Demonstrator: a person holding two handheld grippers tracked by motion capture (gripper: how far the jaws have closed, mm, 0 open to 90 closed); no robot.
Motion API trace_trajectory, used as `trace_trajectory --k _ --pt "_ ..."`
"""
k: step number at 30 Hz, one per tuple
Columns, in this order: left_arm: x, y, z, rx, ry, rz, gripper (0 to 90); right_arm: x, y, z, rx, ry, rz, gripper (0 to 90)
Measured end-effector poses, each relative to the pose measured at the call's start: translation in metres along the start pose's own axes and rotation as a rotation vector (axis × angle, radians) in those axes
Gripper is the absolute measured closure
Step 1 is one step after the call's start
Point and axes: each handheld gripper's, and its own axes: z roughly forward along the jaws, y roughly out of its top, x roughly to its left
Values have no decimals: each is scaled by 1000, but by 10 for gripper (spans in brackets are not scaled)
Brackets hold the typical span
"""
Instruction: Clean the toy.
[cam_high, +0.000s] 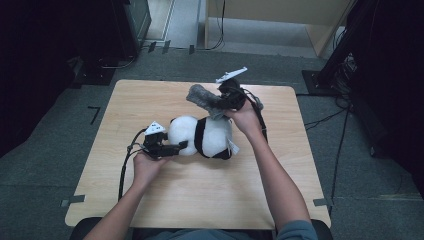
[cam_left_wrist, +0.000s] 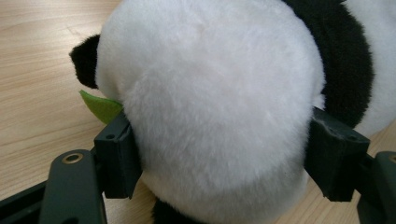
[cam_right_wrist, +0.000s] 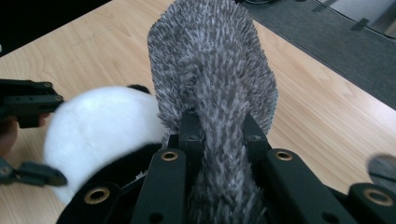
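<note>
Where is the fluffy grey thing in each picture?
High view: the grey fuzzy cloth is above the table's middle, lifted in the right tool, behind the panda.
Left gripper view: I can't spot it here.
Right gripper view: it rises up the middle, pinched between the jaws.
Shared landmark: the panda plush, centre in the high view, large in the left gripper view, lower left in the right gripper view.

Wooden table – grey carpet – dark surroundings.
</note>
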Motion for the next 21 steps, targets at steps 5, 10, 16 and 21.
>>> trace_trajectory --k 5,10,16,21 --pt "0 0 0 -1 0 -1 239 18 10 25 37 31 -35 767" --pt "0 0 0 -1 1 -3 239 30 12 46 82 58 -56 762" --pt "-1 0 0 1 3 -7 239 36 9 58 136 81 -79 755" --pt "-1 1 0 3 4 -9 249 27 1 55 153 93 -53 766"
